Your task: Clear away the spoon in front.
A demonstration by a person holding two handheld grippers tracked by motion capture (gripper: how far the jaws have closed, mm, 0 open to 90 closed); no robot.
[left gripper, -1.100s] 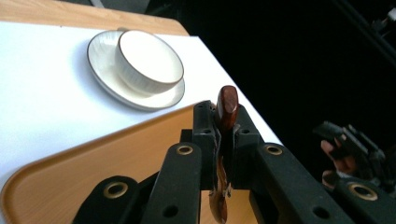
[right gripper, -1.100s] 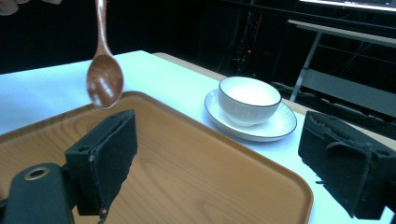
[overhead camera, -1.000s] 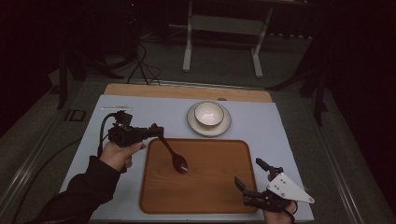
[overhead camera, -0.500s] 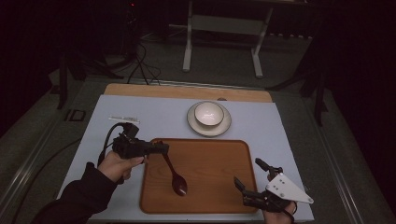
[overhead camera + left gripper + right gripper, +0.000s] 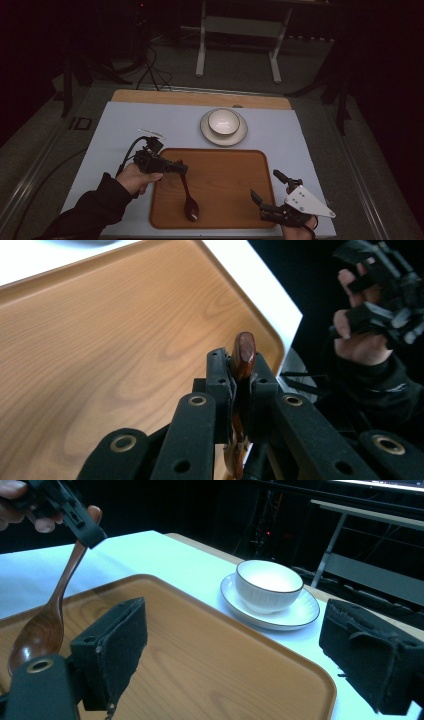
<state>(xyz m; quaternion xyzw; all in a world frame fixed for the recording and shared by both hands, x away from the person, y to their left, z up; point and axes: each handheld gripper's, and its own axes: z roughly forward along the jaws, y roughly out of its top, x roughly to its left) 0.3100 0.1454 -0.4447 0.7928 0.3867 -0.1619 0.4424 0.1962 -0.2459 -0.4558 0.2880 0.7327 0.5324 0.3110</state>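
The wooden spoon hangs over the wooden tray, bowl end down near the tray's near-left part, handle rising to the left gripper. In the left gripper view the jaws are clamped tight on the handle's tip, which pokes up just past them. Whether the spoon's bowl touches the tray cannot be told. The rest of the tray is bare wood.

Beyond the tray's far edge, a white bowl sits in a saucer on the pale surface; the bowl looks empty.

The right gripper hovers at the tray's near-right corner, close to the surface's near edge. Its jaws stand wide apart, holding nothing, in the right gripper view.
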